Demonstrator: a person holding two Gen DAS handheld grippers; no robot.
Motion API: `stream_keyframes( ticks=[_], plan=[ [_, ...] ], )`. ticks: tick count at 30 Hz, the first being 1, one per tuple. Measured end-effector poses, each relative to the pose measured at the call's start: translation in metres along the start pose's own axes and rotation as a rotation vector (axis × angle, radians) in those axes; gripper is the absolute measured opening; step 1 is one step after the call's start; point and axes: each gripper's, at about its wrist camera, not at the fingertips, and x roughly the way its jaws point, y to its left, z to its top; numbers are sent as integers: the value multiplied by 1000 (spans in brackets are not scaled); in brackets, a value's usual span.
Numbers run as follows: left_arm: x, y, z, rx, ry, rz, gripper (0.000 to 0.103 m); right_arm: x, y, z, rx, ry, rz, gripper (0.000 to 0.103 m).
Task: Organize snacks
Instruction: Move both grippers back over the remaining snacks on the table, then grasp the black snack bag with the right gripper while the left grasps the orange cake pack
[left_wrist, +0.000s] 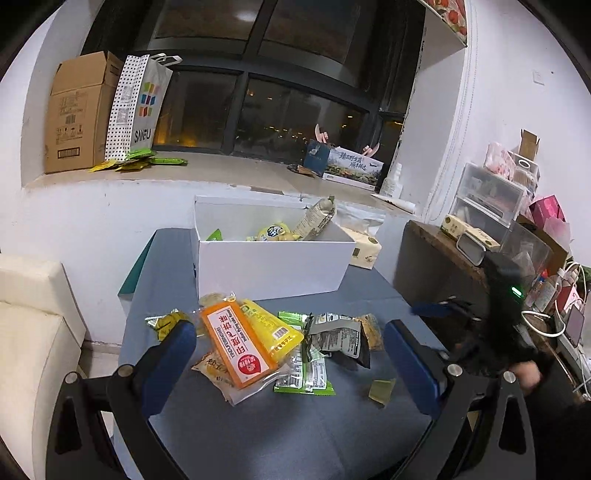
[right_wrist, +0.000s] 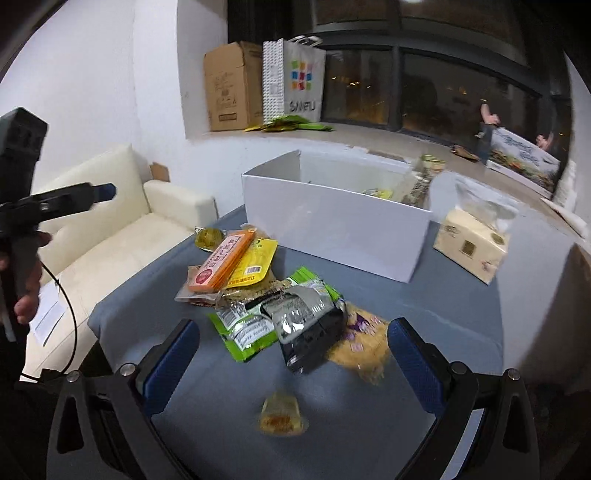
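Observation:
A pile of snack packets lies on the blue-grey table (left_wrist: 258, 435): an orange packet (left_wrist: 236, 347), a yellow packet (left_wrist: 271, 328), green packets (left_wrist: 306, 373), a black and silver bag (left_wrist: 341, 338). A white box (left_wrist: 273, 264) behind the pile holds a few snacks. My left gripper (left_wrist: 290, 360) is open, its fingers either side of the pile. In the right wrist view my right gripper (right_wrist: 291, 363) is open over the black and silver bag (right_wrist: 306, 332), with the orange packet (right_wrist: 221, 264), green packets (right_wrist: 243, 328) and a small snack (right_wrist: 282, 415) close by. The white box (right_wrist: 332, 225) stands beyond.
A tissue pack (right_wrist: 471, 247) sits right of the box. A cream sofa (right_wrist: 110, 240) stands left of the table. A cluttered desk (left_wrist: 498, 236) is to the right. A cardboard box (left_wrist: 79, 112) and shopping bag (left_wrist: 140, 105) stand on the window sill.

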Motion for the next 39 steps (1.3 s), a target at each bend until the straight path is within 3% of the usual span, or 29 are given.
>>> stream_keyframes(
  ticks=[1, 4, 7, 14, 15, 17, 23, 30, 33, 37, 39],
  plan=[
    [0, 1, 0, -2, 1, -2, 103, 7, -4, 1, 25, 17, 19, 103],
    [-1, 5, -2, -13, 2, 0, 103, 32, -35, 3, 236, 55, 180, 103],
    [-1, 9, -2, -22, 2, 4, 103, 59, -65, -3, 459, 102, 276, 103],
    [6, 17, -9, -44, 25, 14, 103, 107, -81, -17, 597, 179, 287, 100],
    [7, 18, -11, -48, 30, 16, 103, 108, -81, -17, 589, 150, 283, 96],
    [10, 20, -13, -54, 41, 19, 103, 116, -82, -18, 601, 177, 321, 47],
    [24, 28, -21, -74, 75, 30, 103, 108, -73, -17, 539, 129, 305, 41],
    [82, 42, -26, -113, 219, 68, 103, 42, -62, -1, 436, -45, 199, 40],
    [121, 56, -24, -198, 297, 80, 103, 16, -53, 1, 413, -98, 180, 40],
    [170, 80, -19, -322, 367, 175, 103, -5, -44, 1, 394, -145, 149, 40],
    [186, 85, -17, -346, 388, 181, 103, -13, -42, 1, 390, -164, 129, 40]
  ],
)
